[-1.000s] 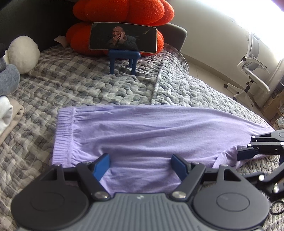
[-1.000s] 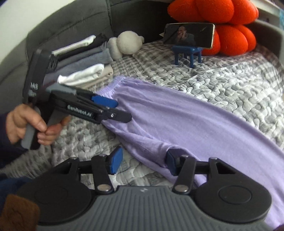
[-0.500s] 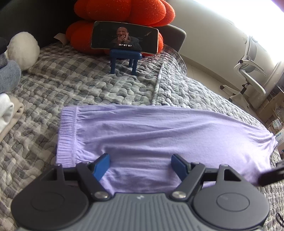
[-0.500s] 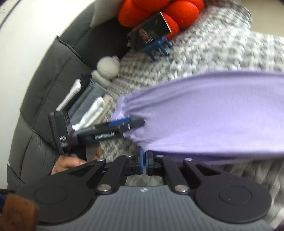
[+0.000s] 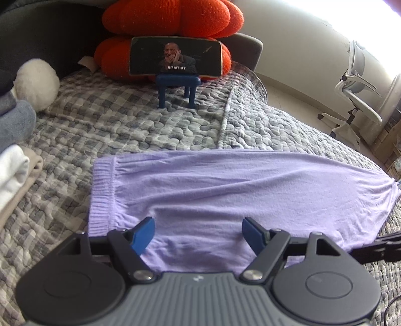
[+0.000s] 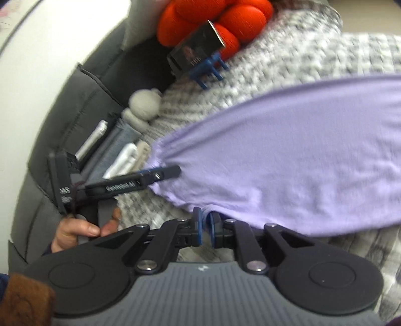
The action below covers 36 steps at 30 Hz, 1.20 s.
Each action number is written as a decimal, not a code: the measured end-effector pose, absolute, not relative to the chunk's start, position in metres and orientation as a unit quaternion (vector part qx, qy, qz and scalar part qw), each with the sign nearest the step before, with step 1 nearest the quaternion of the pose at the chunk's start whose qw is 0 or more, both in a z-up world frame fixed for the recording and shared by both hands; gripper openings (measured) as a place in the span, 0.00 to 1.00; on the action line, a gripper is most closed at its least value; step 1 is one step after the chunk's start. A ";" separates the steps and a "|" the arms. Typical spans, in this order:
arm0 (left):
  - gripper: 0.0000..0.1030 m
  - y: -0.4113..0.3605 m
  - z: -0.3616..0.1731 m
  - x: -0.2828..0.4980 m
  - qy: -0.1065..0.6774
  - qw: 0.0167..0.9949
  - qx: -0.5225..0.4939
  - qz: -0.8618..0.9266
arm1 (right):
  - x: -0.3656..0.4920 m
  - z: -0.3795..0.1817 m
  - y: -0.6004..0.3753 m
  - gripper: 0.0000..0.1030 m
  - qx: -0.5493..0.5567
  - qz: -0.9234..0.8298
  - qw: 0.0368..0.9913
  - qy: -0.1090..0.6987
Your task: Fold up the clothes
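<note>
Your left hand-held gripper (image 5: 198,232) stands wide over the near edge of the lilac garment (image 5: 225,195), which lies flat across the quilted bed (image 5: 150,130). Your right hand-held gripper (image 6: 205,229) is narrow, its jaws easing apart at the garment's hem; whether they pinch it is unclear. Folded clothes (image 5: 12,160), a phone on a stand (image 5: 175,60) and an orange cushion (image 5: 170,17) sit beyond.

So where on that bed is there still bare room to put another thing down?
The widest free patch is checked quilt between the lilac garment and the phone stand. More quilt lies bare to the right of the stand, toward the bed's edge. The left side is crowded: folded clothes and a white plush ball.
</note>
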<state>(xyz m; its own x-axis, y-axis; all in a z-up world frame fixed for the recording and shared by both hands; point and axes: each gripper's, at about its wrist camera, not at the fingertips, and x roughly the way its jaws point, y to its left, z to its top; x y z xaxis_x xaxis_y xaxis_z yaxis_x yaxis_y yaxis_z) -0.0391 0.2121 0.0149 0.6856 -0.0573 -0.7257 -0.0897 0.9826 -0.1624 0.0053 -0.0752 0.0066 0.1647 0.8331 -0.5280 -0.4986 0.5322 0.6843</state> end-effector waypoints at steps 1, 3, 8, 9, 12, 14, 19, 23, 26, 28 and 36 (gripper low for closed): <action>0.75 0.210 0.017 -0.040 0.394 0.915 -0.086 0.008 | 0.006 0.006 -0.075 0.14 0.177 0.452 0.743 0.461; 0.75 0.205 0.021 -0.043 0.390 0.918 -0.075 0.005 | 0.007 0.006 -0.073 0.14 0.169 0.457 0.746 0.453; 0.75 0.192 0.032 -0.054 0.384 0.922 -0.054 -0.019 | 0.001 0.000 -0.064 0.17 0.137 0.486 0.727 0.466; 0.75 0.189 0.032 -0.055 0.384 0.922 -0.050 -0.024 | -0.003 0.001 -0.065 0.22 0.130 0.494 0.724 0.463; 0.75 0.176 0.033 -0.059 0.385 0.921 -0.034 -0.040 | -0.011 0.001 -0.070 0.40 0.125 0.509 0.718 0.458; 0.75 0.167 0.034 -0.061 0.383 0.922 -0.018 -0.047 | -0.011 0.000 -0.074 0.41 0.138 0.501 0.722 0.456; 0.76 0.148 0.038 -0.070 0.379 0.923 0.010 -0.068 | -0.015 0.017 -0.102 0.41 0.175 0.464 0.751 0.436; 0.75 0.130 0.041 -0.076 0.371 0.924 0.034 -0.091 | -0.032 0.041 -0.142 0.42 0.181 0.426 0.782 0.417; 0.76 0.113 0.043 -0.081 0.364 0.923 0.053 -0.112 | -0.051 0.061 -0.176 0.42 0.172 0.384 0.813 0.403; 0.76 0.102 0.043 -0.084 0.363 0.921 0.061 -0.130 | -0.072 0.079 -0.203 0.42 0.161 0.356 0.834 0.389; 0.75 0.069 0.035 -0.079 0.372 0.908 0.090 -0.170 | -0.195 0.160 -0.298 0.43 0.089 0.243 0.890 0.376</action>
<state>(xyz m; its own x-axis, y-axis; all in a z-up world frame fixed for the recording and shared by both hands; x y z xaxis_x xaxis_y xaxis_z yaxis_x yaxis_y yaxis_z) -0.0793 0.0685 0.0348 0.6662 -0.2423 -0.7053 0.3754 0.9261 0.0363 -0.1950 -0.2984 0.1602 0.5993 0.4992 -0.6259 -0.3654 0.8662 0.3409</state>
